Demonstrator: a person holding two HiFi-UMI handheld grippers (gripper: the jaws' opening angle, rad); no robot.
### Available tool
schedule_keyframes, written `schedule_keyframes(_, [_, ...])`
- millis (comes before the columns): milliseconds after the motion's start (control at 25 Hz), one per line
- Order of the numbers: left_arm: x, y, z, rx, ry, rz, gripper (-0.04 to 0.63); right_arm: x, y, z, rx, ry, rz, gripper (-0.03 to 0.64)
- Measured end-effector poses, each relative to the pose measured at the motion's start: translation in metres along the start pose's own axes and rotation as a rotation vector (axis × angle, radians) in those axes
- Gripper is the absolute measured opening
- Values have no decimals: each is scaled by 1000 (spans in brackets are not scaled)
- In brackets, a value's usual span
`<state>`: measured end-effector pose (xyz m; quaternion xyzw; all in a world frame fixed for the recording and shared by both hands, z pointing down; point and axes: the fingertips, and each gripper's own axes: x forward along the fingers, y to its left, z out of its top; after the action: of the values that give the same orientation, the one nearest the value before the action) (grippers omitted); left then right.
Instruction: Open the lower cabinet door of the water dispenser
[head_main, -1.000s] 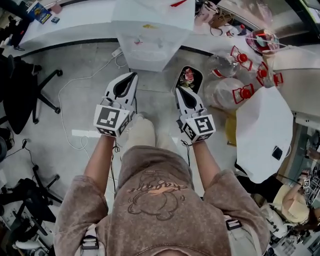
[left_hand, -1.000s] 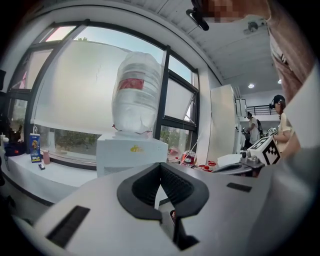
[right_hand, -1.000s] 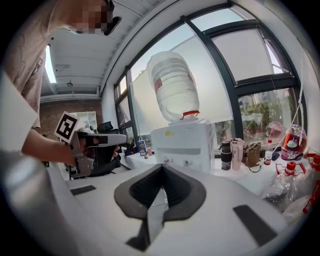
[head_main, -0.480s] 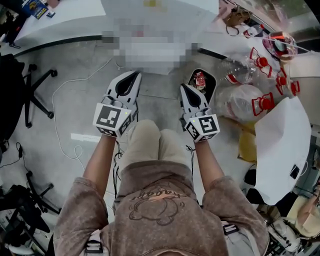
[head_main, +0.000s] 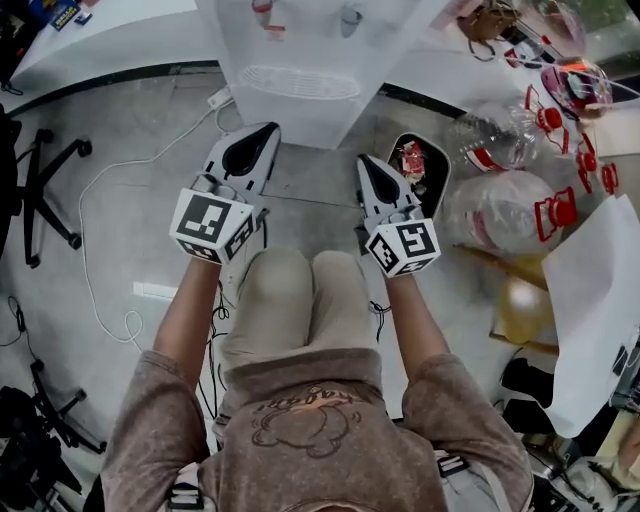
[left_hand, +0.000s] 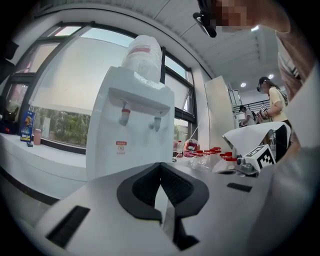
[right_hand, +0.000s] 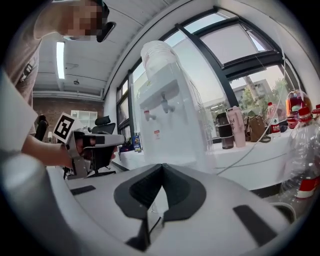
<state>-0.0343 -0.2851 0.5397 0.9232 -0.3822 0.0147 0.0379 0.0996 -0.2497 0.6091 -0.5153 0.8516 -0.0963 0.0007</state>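
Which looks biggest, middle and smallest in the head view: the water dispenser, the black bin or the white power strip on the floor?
Largest: the water dispenser, by far.
Middle: the black bin.
Smallest: the white power strip.

In the head view the water dispenser (head_main: 300, 90) is cut off by the top edge. It is seen so steeply from above that its cabinet door cannot be made out. In the left gripper view the left gripper (left_hand: 161, 172) hides the water dispenser's lower half, and the red label (left_hand: 120, 146) is too small to read. In the right gripper view the water dispenser looks smeared, its base hidden behind the right gripper (right_hand: 162, 170).
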Motion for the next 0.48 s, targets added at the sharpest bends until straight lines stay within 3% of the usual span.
schedule_keyframes(480, [-1, -18, -44, 21, -22, 20, 14, -2, -9, -45, -52, -31, 15, 6])
